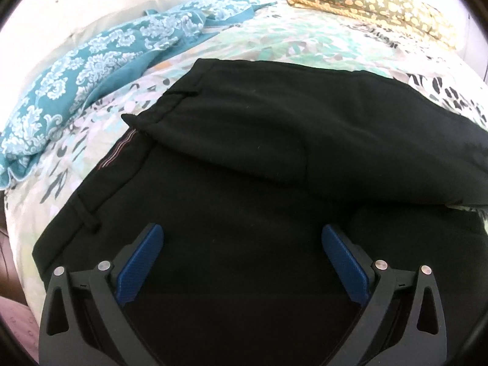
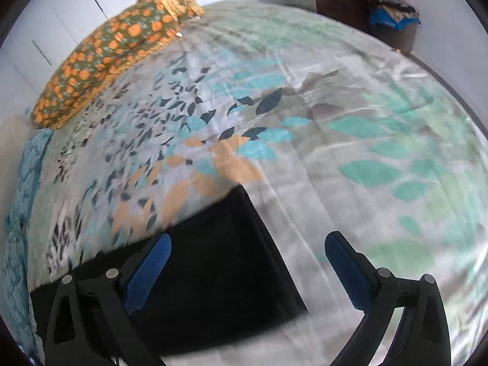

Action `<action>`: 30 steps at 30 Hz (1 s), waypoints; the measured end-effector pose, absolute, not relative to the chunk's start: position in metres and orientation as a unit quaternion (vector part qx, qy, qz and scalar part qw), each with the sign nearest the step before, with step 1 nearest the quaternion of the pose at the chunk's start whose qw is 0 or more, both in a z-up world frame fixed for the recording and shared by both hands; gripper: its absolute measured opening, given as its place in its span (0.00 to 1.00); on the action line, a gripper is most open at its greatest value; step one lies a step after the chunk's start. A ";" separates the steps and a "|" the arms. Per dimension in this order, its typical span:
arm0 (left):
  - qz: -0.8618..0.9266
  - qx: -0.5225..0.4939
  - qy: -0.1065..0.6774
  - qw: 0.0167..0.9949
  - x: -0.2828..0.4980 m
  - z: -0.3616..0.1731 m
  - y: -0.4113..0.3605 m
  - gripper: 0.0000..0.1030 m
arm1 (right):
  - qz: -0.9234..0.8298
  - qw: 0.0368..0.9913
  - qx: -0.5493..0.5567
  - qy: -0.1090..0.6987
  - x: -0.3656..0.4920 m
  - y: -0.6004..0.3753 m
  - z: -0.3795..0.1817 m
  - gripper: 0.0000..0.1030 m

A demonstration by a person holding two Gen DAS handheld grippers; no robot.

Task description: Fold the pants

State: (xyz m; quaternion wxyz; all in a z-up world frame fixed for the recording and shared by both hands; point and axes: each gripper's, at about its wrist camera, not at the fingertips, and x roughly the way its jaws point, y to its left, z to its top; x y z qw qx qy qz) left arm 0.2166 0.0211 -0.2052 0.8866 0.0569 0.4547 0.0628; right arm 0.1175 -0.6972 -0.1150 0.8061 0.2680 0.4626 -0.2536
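Up close through left wrist view: black matte woven pants (image 1: 244,158) spread on leaf-printed glossy bedsheet (image 1: 274,39), one part folded over another, edge seam with thin reddish stitching at left. Left gripper (image 1: 242,238) hovering over the cloth, blue ribbed pads (image 1: 140,262) spread wide, gripping nothing. Teal damask-patterned blanket (image 1: 85,70) crumpled beyond, olive pillow with orange flowers (image 1: 375,3) farther back.

Then right wrist view, blurred: squared corner of the pants (image 2: 219,274) lying flat on the sheet (image 2: 335,122). Right gripper (image 2: 247,244) parted wide, empty, left pad over black cloth, right pad over bare sheet. Flowered pillow (image 2: 97,67) at far left edge.
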 end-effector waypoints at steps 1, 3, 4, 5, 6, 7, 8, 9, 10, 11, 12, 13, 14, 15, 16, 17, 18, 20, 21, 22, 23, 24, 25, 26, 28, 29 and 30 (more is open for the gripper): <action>0.064 0.058 0.454 0.887 0.218 -0.207 0.021 0.99 | -0.254 0.805 0.255 0.472 0.126 -0.695 -0.119 0.92; 0.064 0.058 0.453 0.887 0.218 -0.207 0.021 0.99 | -0.251 0.798 0.223 0.500 0.142 -0.692 -0.131 0.57; 0.064 0.058 0.454 0.887 0.220 -0.207 0.023 0.99 | -0.248 0.797 0.212 0.508 0.143 -0.689 -0.134 0.38; 0.064 0.058 0.453 0.887 0.220 -0.207 0.023 0.99 | -0.260 0.797 0.189 0.512 0.143 -0.684 -0.133 0.12; 0.064 0.058 0.453 0.887 0.220 -0.207 0.023 0.99 | -0.266 0.808 0.173 0.497 0.137 -0.677 -0.127 0.09; 0.064 0.058 0.453 0.887 0.220 -0.207 0.023 0.99 | -0.260 0.822 0.172 0.477 0.130 -0.671 -0.118 0.04; 0.065 0.058 0.452 0.888 0.220 -0.207 0.023 0.99 | -0.248 0.844 0.160 0.449 0.118 -0.655 -0.101 0.04; 0.065 0.058 0.452 0.888 0.220 -0.207 0.023 0.99 | -0.232 0.857 0.149 0.435 0.109 -0.643 -0.092 0.04; 0.064 0.058 0.451 0.888 0.219 -0.207 0.023 0.99 | -0.207 0.874 0.131 0.420 0.097 -0.622 -0.077 0.04; 0.064 0.058 0.451 0.888 0.219 -0.207 0.023 0.99 | -0.183 0.887 0.112 0.409 0.083 -0.598 -0.064 0.04; 0.064 0.057 0.451 0.888 0.219 -0.207 0.024 0.99 | -0.151 0.901 0.084 0.398 0.060 -0.560 -0.048 0.04; 0.064 0.058 0.451 0.888 0.219 -0.207 0.024 0.99 | -0.129 0.908 0.074 0.391 0.042 -0.534 -0.039 0.04; 0.064 0.058 0.451 0.888 0.220 -0.207 0.024 0.99 | -0.105 0.915 0.065 0.385 0.016 -0.500 -0.031 0.04; 0.064 0.059 0.451 0.888 0.220 -0.207 0.024 0.99 | -0.091 0.917 0.060 0.385 0.002 -0.477 -0.029 0.04; 0.065 0.060 0.451 0.888 0.220 -0.207 0.024 0.99 | -0.077 0.917 0.060 0.386 -0.023 -0.449 -0.028 0.04; 0.066 0.062 0.451 0.888 0.220 -0.207 0.023 0.99 | -0.072 0.916 0.066 0.389 -0.045 -0.428 -0.028 0.04; 0.068 0.064 0.451 0.887 0.220 -0.206 0.023 0.99 | -0.080 0.909 0.086 0.399 -0.072 -0.408 -0.034 0.04; 0.071 0.070 0.452 0.887 0.220 -0.205 0.022 0.99 | -0.125 0.887 0.149 0.420 -0.109 -0.396 -0.052 0.04; 0.072 0.072 0.452 0.886 0.221 -0.205 0.021 0.99 | -0.170 0.865 0.197 0.429 -0.129 -0.397 -0.063 0.05; 0.072 0.072 0.453 0.886 0.221 -0.205 0.021 0.99 | -0.216 0.842 0.244 0.429 -0.148 -0.401 -0.072 0.07; 0.072 0.072 0.454 0.885 0.221 -0.205 0.021 0.99 | -0.259 0.821 0.286 0.421 -0.163 -0.407 -0.077 0.16; 0.072 0.070 0.457 0.884 0.222 -0.205 0.022 0.99 | -0.304 0.800 0.334 0.395 -0.182 -0.413 -0.080 0.31; 0.071 0.067 0.460 0.882 0.223 -0.204 0.023 1.00 | -0.329 0.791 0.355 0.374 -0.192 -0.418 -0.080 0.41; 0.070 0.064 0.464 0.881 0.224 -0.204 0.024 1.00 | -0.353 0.786 0.363 0.354 -0.202 -0.420 -0.077 0.63; 0.066 0.054 0.476 0.875 0.226 -0.202 0.027 1.00 | -0.359 0.799 0.347 0.337 -0.204 -0.419 -0.066 0.70; 0.064 0.049 0.483 0.872 0.227 -0.200 0.029 1.00 | -0.358 0.809 0.327 0.332 -0.202 -0.416 -0.058 0.70; 0.063 0.040 0.494 0.866 0.225 -0.197 0.032 1.00 | -0.356 0.816 0.315 0.329 -0.198 -0.412 -0.053 0.70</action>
